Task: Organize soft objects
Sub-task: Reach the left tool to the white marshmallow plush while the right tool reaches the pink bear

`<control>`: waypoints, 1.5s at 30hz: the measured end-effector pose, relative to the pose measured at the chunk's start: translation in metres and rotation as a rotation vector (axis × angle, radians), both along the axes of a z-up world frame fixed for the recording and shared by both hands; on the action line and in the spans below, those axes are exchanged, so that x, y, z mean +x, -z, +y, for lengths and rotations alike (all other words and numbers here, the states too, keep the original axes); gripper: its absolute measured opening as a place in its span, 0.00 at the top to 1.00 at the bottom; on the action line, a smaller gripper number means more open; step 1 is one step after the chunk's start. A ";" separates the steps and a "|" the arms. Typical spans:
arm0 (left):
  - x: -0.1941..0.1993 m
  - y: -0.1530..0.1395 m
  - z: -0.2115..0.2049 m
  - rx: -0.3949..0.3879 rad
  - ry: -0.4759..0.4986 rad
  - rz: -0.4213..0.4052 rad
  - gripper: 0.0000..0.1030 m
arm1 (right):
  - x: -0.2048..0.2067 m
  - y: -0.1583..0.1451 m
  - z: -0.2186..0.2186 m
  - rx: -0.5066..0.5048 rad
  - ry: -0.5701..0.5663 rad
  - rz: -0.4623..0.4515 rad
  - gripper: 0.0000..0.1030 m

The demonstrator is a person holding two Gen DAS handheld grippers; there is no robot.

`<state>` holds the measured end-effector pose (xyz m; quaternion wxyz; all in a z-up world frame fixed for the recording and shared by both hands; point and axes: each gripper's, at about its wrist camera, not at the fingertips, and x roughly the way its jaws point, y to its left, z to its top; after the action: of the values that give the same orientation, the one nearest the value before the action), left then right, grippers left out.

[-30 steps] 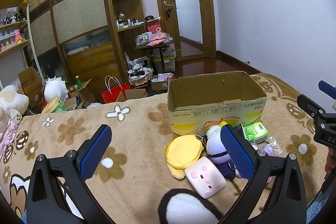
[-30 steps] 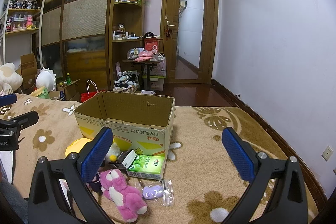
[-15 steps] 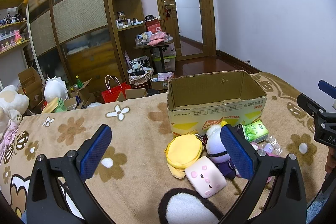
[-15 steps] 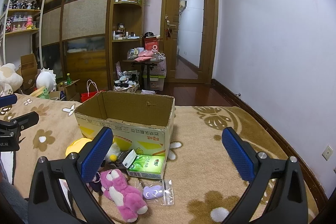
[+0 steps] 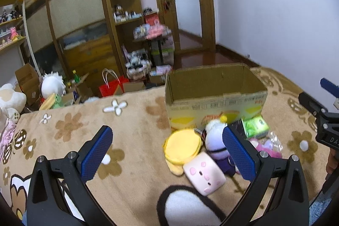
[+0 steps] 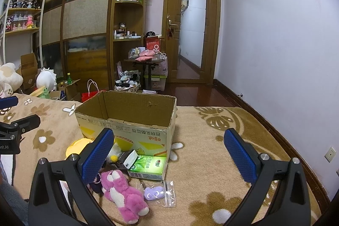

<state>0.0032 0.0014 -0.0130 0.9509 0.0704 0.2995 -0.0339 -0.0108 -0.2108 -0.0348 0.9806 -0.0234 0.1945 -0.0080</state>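
An open cardboard box (image 5: 214, 96) (image 6: 127, 118) stands on a brown flowered blanket. In front of it lie soft toys: a yellow round plush (image 5: 183, 146), a pink pig cube (image 5: 203, 175), a white-and-purple plush (image 5: 214, 141), and a pink bear (image 6: 122, 194). A green tissue pack (image 6: 148, 164) and a small purple toy in a clear bag (image 6: 156, 193) lie beside them. My left gripper (image 5: 167, 154) is open and empty, hovering near the yellow plush. My right gripper (image 6: 169, 154) is open and empty above the tissue pack.
Wooden wardrobe and shelves (image 6: 84, 24) stand behind the bed. More plush toys (image 5: 10, 99), boxes and a red bag (image 5: 110, 88) sit on the floor at the left. A white wall (image 6: 275, 35) is on the right. The blanket (image 5: 127, 120) stretches left of the box.
The left wrist view has shifted slightly and is blurred, so the left gripper is moving a little. The right gripper and the objects have not moved.
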 end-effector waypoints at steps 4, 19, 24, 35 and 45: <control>0.008 0.005 0.000 -0.016 0.008 0.060 0.01 | 0.001 0.004 0.002 -0.004 -0.009 0.011 0.00; 0.042 0.019 -0.008 -0.073 0.020 0.203 0.01 | 0.023 0.025 0.022 -0.064 -0.067 0.123 0.00; 0.055 0.033 -0.005 -0.095 0.012 0.273 0.01 | 0.034 0.038 0.029 -0.070 -0.088 0.182 0.00; 0.072 0.071 -0.009 -0.071 -0.003 0.394 0.01 | 0.055 0.069 0.045 -0.096 -0.131 0.272 0.00; 0.082 0.095 -0.015 -0.069 0.008 0.482 0.01 | 0.069 0.093 0.051 -0.073 -0.180 0.385 0.00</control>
<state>0.0855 -0.0132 -0.1080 0.8537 0.0289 0.5160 -0.0639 0.0584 -0.1593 -0.1278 0.9205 -0.0774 0.3751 0.0770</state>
